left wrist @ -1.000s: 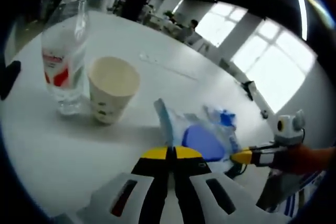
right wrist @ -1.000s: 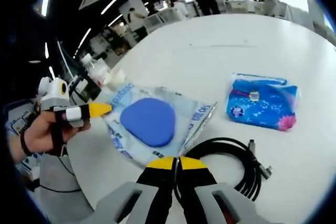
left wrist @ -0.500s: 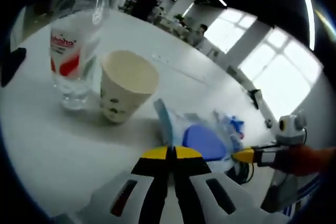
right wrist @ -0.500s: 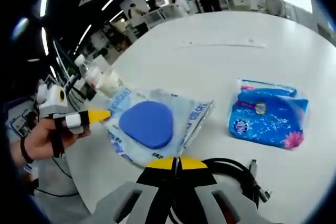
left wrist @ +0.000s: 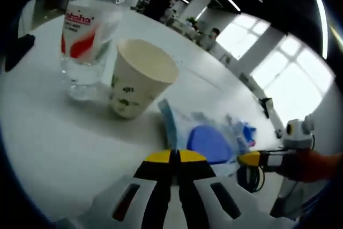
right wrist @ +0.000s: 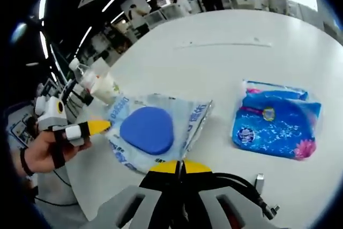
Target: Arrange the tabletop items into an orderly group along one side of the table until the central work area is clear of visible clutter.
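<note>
A clear packet with a blue pad inside lies on the white table. Its near edge stands up between the jaws of my left gripper, which is shut on it. In the right gripper view the left gripper touches the packet at its left corner. A paper cup and a clear water bottle stand just left of the packet. My right gripper is shut, with a black cable looped at its tips. A blue tissue pack lies to the right.
The right gripper enters the left gripper view from the right, held by a hand, with the cable under its tip. The far half of the table is bare white. Desks and people stand in the background.
The left gripper, still pinching the packet's edge, has come closer to the cup and bottle. In the right gripper view the cable now sits lower, partly behind the jaws.
</note>
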A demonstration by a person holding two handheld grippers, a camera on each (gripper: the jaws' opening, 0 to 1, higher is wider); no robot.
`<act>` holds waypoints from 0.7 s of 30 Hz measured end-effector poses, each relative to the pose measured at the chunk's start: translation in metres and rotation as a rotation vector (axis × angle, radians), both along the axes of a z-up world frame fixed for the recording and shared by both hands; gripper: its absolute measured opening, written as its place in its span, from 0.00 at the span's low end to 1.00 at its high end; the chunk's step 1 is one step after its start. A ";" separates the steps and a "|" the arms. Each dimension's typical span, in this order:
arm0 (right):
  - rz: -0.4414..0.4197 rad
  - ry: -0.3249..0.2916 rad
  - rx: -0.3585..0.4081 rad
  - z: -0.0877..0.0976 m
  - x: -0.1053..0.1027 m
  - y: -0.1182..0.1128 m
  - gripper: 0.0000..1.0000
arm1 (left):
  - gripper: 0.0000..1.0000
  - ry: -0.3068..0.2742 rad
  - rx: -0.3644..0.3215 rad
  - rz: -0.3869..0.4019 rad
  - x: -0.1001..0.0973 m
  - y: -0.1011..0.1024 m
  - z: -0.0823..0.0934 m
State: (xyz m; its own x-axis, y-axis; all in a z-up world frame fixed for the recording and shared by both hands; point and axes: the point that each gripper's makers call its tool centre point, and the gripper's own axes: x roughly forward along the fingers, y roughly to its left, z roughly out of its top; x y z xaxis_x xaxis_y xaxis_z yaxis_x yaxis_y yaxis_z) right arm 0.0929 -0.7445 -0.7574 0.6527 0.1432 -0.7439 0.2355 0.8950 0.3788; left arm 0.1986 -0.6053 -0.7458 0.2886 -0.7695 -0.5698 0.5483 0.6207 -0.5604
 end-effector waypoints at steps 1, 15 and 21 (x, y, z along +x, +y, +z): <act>-0.006 0.002 0.003 -0.002 0.001 -0.001 0.00 | 0.00 0.001 0.000 0.002 0.000 -0.001 0.000; -0.060 -0.005 0.011 -0.002 0.011 -0.010 0.00 | 0.00 0.044 -0.024 0.082 0.016 -0.011 -0.009; -0.078 -0.011 0.000 0.000 0.016 -0.017 0.00 | 0.00 0.059 -0.049 0.113 0.017 -0.018 -0.007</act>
